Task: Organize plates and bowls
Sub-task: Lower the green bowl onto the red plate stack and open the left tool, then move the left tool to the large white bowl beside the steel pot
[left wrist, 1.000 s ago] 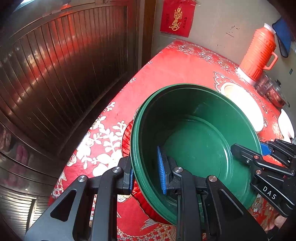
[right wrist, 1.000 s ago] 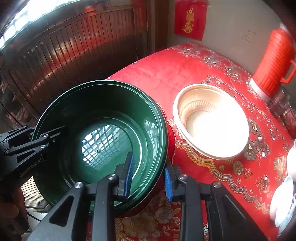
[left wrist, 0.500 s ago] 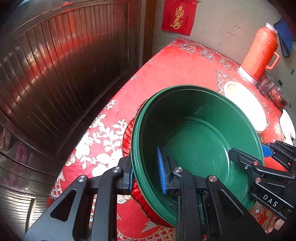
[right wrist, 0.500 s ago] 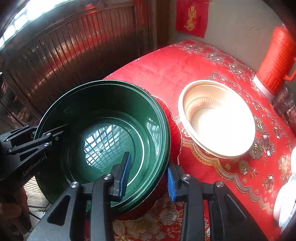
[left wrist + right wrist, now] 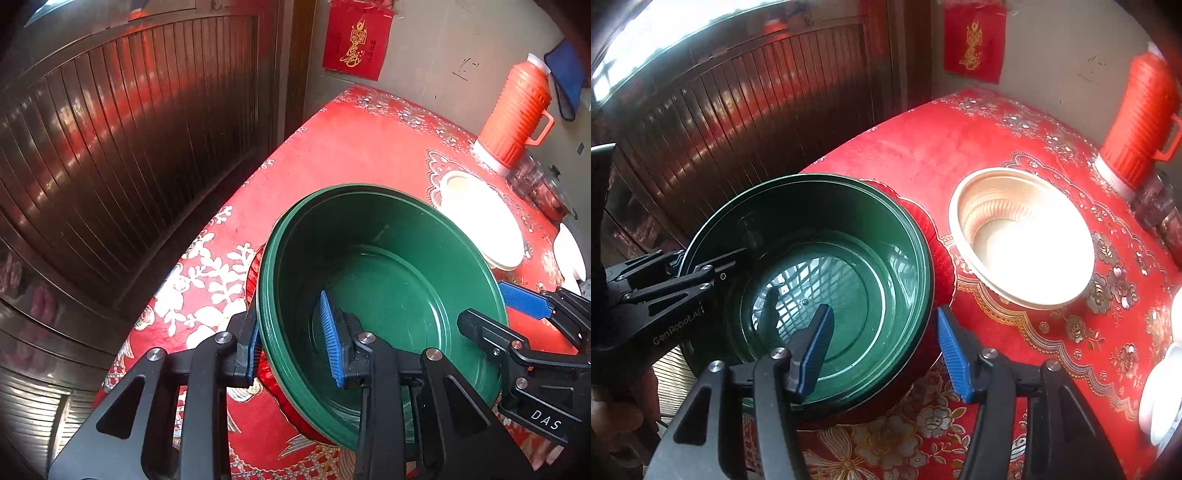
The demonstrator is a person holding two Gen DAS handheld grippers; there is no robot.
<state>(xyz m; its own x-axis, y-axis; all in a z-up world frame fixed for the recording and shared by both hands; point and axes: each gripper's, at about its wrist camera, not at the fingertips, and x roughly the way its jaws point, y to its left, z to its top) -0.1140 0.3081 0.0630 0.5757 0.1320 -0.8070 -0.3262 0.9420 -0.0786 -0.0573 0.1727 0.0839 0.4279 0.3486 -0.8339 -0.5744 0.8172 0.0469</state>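
The green bowl (image 5: pixel 384 280), nested in a red one near the tabletop's (image 5: pixel 354 147) corner, is sitting with its near rim between the spread pads of the left gripper (image 5: pixel 291 336), neither visibly pressing. From the right wrist, the right gripper (image 5: pixel 882 354) is straddling the opposite rim, likewise parted and not clamping, while the cream bowl (image 5: pixel 1021 236) is lying just beyond, nearer this hand.

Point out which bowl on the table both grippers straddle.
The green bowl, nested in a red one: both the left gripper and right gripper straddle its rim. The cream bowl sits apart, untouched.
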